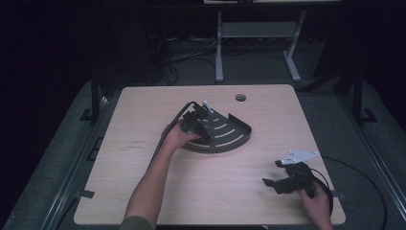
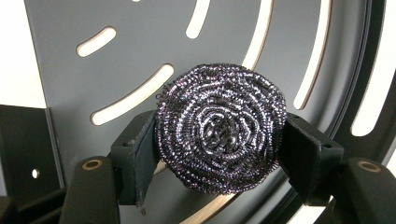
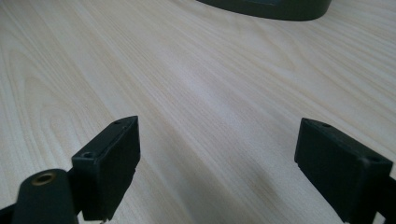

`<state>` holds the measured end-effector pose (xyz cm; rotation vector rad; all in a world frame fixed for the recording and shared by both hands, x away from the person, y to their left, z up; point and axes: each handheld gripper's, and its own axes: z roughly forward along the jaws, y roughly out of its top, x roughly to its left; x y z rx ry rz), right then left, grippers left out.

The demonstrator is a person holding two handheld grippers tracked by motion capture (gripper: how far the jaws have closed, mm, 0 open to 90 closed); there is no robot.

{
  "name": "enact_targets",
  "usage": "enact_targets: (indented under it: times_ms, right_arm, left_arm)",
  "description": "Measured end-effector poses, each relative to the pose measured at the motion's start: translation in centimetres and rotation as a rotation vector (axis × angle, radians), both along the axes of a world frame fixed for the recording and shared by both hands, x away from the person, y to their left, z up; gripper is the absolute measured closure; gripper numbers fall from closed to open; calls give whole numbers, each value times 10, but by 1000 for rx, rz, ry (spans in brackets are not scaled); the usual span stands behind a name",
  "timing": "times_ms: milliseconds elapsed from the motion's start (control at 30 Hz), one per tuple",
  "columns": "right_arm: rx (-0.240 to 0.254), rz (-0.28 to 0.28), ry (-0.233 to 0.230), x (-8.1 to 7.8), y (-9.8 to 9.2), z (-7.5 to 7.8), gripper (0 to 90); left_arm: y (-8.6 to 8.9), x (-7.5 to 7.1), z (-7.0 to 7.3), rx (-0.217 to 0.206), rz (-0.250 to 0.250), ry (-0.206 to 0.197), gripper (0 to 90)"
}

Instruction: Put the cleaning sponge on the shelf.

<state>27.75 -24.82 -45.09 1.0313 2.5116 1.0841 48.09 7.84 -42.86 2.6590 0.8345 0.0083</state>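
High view, table: a light wooden table (image 1: 201,191) on a dark floor, with a small round hole (image 1: 240,97) near its far edge.
High view, rack: a dark grey quarter-round slotted rack (image 1: 225,133) lies flat near the table's middle, its curved raised rim toward the right.
High view, left side: the person's left hand (image 1: 178,137) holds the left gripper (image 1: 203,125) over the rack's left part; a black cable runs back from it along the forearm.
High view, right side: the right hand (image 1: 318,203) holds the right gripper (image 1: 274,181) at the table's near right corner, well apart from the rack, with its grey three-cornered plate on top.
Left gripper view, scourer: a round steel wool scourer (image 2: 220,127), coiled and shiny, sits between the two black jaws, pressed on both sides.
Left gripper view, tool state: the left gripper (image 2: 219,154) is closed onto the scourer.
Left gripper view, place: the scourer is over the rack's slotted grey floor (image 2: 154,42); whether it touches the floor cannot be told.
Right gripper view, tool state: the right gripper (image 3: 217,158) has its jaws spread wide with nothing between them.
Right gripper view, surroundings: bare wood grain lies under the jaws; the rack's dark edge (image 3: 271,8) shows at the top, well off.
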Motion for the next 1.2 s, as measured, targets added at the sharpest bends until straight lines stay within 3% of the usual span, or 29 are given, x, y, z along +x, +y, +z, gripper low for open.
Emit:
enact_targets:
  times_ms: [500,933,1200]
  right_arm:
    - [-3,3,0,0,0,1,139]
    - [-9,6,1,0,2,1,139]
    - [-5,7,-1,-1,2,1,138]
  left_arm:
    - [-1,-1,0,0,0,5,296]
    - [4,-3,9,-33,11,-3,275]
    - [4,-8,15,-31,0,-10,257]
